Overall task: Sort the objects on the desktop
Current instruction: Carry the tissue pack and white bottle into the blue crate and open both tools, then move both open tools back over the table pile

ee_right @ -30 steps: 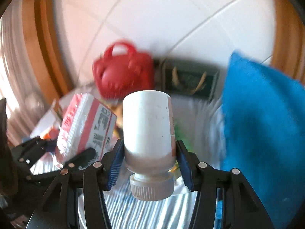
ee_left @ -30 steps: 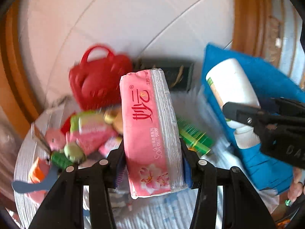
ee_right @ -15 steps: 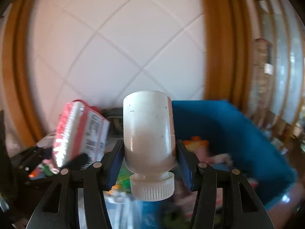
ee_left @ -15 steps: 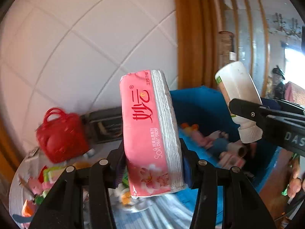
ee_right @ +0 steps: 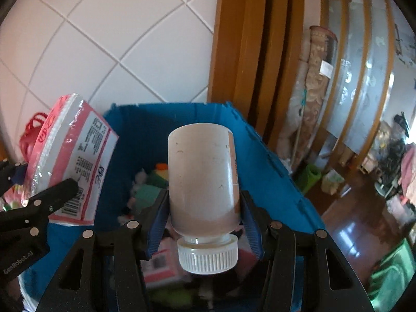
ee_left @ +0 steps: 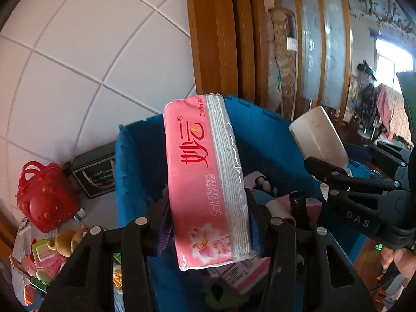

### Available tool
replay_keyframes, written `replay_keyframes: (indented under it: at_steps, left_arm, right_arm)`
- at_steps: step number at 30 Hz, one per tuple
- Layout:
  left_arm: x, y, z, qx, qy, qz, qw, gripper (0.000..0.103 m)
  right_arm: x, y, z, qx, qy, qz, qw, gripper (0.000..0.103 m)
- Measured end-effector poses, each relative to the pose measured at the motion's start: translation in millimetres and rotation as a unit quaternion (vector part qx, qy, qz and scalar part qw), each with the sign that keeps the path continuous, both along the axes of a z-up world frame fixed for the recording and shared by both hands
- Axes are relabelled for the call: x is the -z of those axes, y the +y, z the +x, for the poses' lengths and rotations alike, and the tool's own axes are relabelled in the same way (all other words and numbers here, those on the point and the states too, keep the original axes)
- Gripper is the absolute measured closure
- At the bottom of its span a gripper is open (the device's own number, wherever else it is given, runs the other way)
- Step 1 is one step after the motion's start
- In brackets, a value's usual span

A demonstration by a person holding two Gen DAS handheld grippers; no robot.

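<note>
both loads hang over the blue bin (ee_right: pixel 262 143), ready for dropping in: the left gripper (ee_left: pixel 208 223) fingers clench a pink tissue pack (ee_left: pixel 205 176), the right gripper (ee_right: pixel 204 223) fingers a white bottle (ee_right: pixel 202 176), cap toward the hand.

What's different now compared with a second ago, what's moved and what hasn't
Both grippers swung away from the cluttered table to above the blue bin, which now fills both views. The red bag slid to the far left. Unchanged: the left gripper grips the pink tissue pack, the right gripper the white bottle.
</note>
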State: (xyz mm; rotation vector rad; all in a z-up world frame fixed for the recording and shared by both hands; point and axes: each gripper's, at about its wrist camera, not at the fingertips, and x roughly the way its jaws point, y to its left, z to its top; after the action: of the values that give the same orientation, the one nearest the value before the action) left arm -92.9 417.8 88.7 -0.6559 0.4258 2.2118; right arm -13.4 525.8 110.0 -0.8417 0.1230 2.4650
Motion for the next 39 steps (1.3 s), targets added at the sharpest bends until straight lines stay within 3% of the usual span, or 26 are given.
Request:
replay_keyframes:
  at_steps: [5, 13, 15, 18, 20, 22, 27, 39]
  left_arm:
    - [6, 26, 0, -0.022, -0.007, -0.021, 0.9995, 0.054]
    - [21, 38, -8, -0.051, -0.012, -0.036, 0.998, 0.05]
    - [21, 39, -6, -0.064, 0.004, -0.037, 0.9973, 0.035]
    - [18, 39, -6, -0.07, 0.006, -0.032, 0.997, 0.027]
    - [17, 38, -7, -0.074, 0.008, -0.031, 0.9968, 0.027]
    - [17, 36, -8, -0.077, 0.01, -0.031, 0.9965, 0.027]
    - [14, 28, -9, -0.085, 0.007, -0.025, 0.9961, 0.027]
    - [5, 9, 2, -0.083, 0.015, -0.002, 0.9964, 0.024]
  right_arm:
    - [9, 37, -14, -0.022, -0.022, -0.009, 0.999, 0.05]
    - [25, 44, -32, -0.04, -0.055, -0.01, 0.998, 0.05]
    - [28, 43, -37, -0.041, -0.061, -0.003, 0.997, 0.05]
    - [30, 46, -42, -0.039, -0.067, 0.005, 0.997, 0.05]
    - [31, 47, -44, -0.035, -0.065, 0.011, 0.997, 0.042]
    - [31, 51, -45, -0.027, -0.063, 0.019, 0.997, 0.017]
    - [29, 50, -45, -0.022, -0.065, 0.043, 0.997, 0.0]
    - [21, 35, -30, -0.018, -0.052, 0.06, 0.997, 0.0]
